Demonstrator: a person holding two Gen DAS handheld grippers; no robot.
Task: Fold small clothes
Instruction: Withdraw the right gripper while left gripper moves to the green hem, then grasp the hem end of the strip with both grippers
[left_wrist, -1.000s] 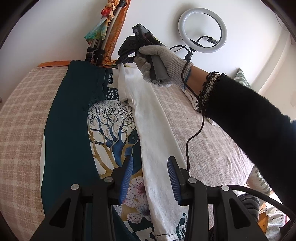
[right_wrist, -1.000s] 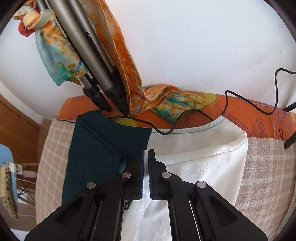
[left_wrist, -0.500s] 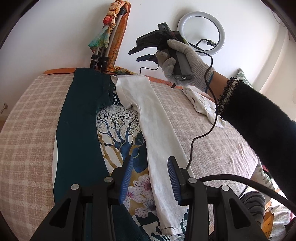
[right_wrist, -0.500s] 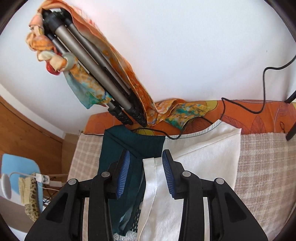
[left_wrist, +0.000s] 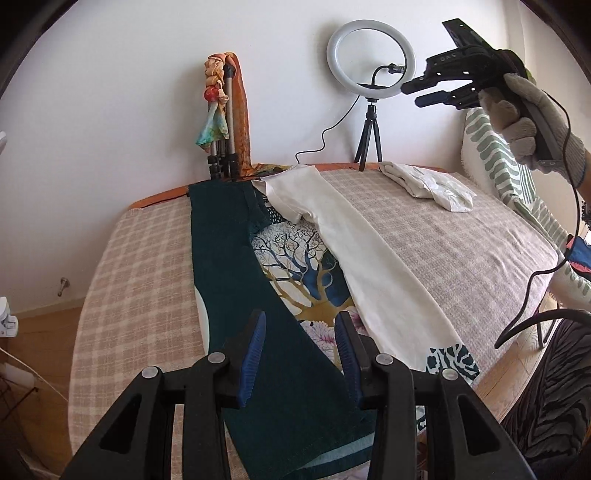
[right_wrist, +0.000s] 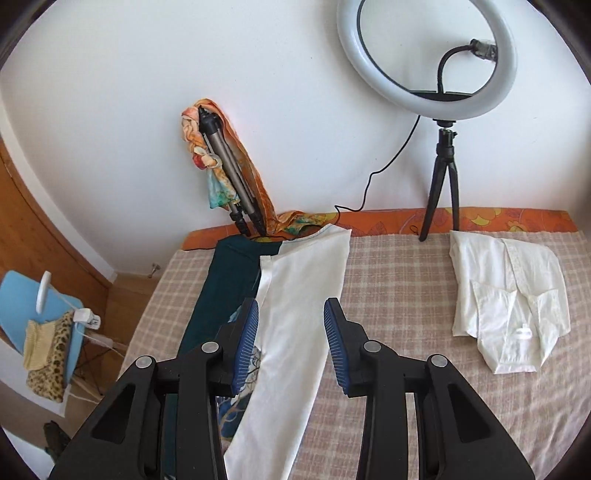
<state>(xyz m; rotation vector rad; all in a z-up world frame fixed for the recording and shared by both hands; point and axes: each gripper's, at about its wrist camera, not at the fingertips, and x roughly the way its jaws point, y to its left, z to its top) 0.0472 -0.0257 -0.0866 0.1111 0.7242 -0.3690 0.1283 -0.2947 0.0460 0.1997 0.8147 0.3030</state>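
Right gripper (right_wrist: 290, 341) up off the bed (right_wrist: 406, 280), jaws just come apart, nothing between them. Left gripper (left_wrist: 300, 354) low over the garment's near end, jaws parted, empty too.

Garment (left_wrist: 295, 266): printed piece, tree pattern, lying ahead of and under the left gripper. Dark green side panel (left_wrist: 225, 251) folded in on its left, white reverse panel (left_wrist: 365, 258) folded in on its right. Long axis runs away from the left gripper toward the wall, far end near the tripod (left_wrist: 223, 147).

Risks, as I judge them: the white flap lies skewed, wider at the far end, so the next fold could come out crooked. The right gripper's trailing cable (left_wrist: 532, 288) hangs near the bed edge and might drag the cloth. The folded white shirt (right_wrist: 506, 306) sits well right, clear.
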